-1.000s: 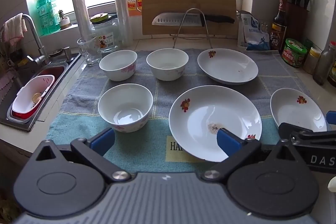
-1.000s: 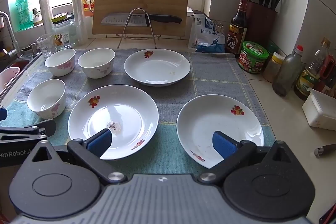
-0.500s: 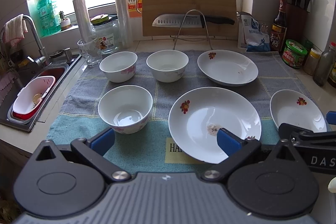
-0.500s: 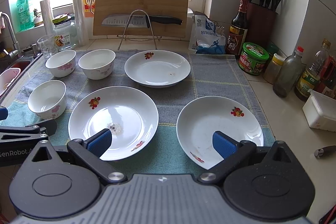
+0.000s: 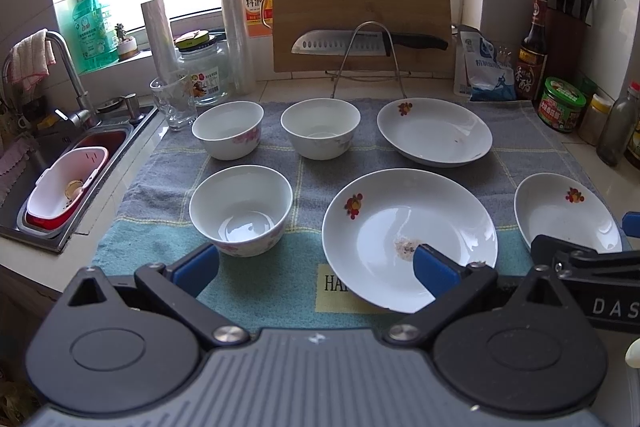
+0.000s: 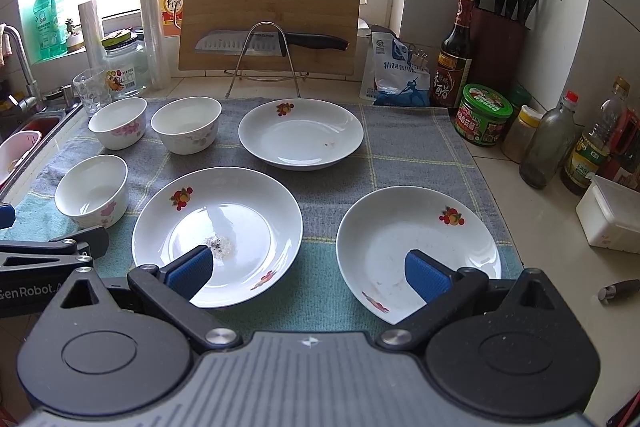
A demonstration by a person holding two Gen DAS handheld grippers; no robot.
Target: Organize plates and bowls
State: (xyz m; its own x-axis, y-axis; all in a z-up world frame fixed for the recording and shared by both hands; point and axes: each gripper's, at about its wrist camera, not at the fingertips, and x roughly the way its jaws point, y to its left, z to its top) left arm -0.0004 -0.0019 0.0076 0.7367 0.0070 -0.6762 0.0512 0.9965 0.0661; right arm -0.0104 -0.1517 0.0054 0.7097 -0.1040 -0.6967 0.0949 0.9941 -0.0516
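Two tongs are hovering spread and empty at the six o'clock edge of the surface (image 6: 520,155), the left tongs (image 5: 316,267) sitting between the near bowl (image 5: 241,213) and the large plate (image 5: 408,235), the right tongs (image 6: 308,273) straddling the gap between that large plate (image 6: 218,227) and the right plate (image 6: 416,247), probably so each can take the nearest piece. Farther out at twelve o'clock, two more bowls (image 5: 228,135) (image 5: 320,133) and a third plate (image 5: 434,131) are lying apart on the towel (image 5: 280,291), unstacked and waiting to be gathered by kind.
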